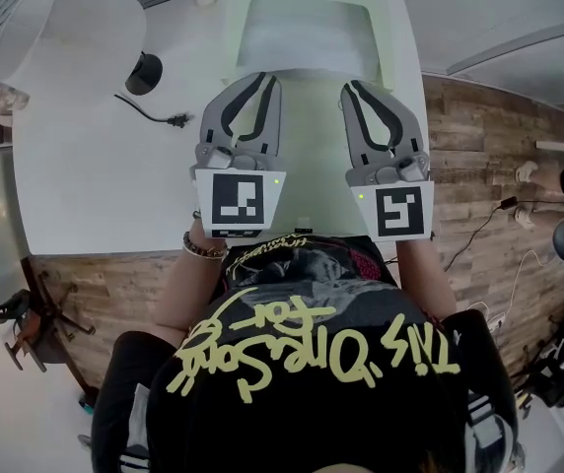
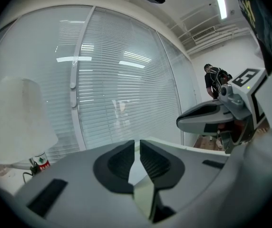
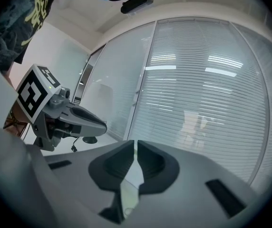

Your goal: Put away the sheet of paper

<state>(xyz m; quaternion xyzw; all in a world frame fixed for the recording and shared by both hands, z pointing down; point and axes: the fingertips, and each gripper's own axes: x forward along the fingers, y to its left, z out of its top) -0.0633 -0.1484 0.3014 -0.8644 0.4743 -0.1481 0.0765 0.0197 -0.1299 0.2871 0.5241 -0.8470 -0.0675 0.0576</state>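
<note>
At the upper left of the head view a white lamp (image 1: 60,33) stands on the tabletop (image 1: 95,185), with a black cable (image 1: 154,114) lying loose beside it.

Right of that, the left gripper (image 1: 265,77) reaches toward the top centre of the frame. In its own view the jaws (image 2: 137,144) are clenched on a thin, pale green edge: the sheet (image 2: 143,194).

The sheet (image 1: 307,37) fills the top centre of the head view, running away from both grippers and looking bowed rather than flat.

The right gripper (image 1: 353,85) sits just right of the left one, parallel to it. Its jaws (image 3: 136,144) are likewise pinched on the sheet's near edge (image 3: 129,189).

Risks, as I judge them:
- Both grips are on one edge only, so the far part hangs unsupported. It may sag and drag or buckle on the tabletop.
- If the hands drift apart, the paper between them could tear. If they close in, it could crease.
- A thin edge can slip from the pads when tilted quickly.
- A swing leftward could brush the lamp or snag the cable.
</note>
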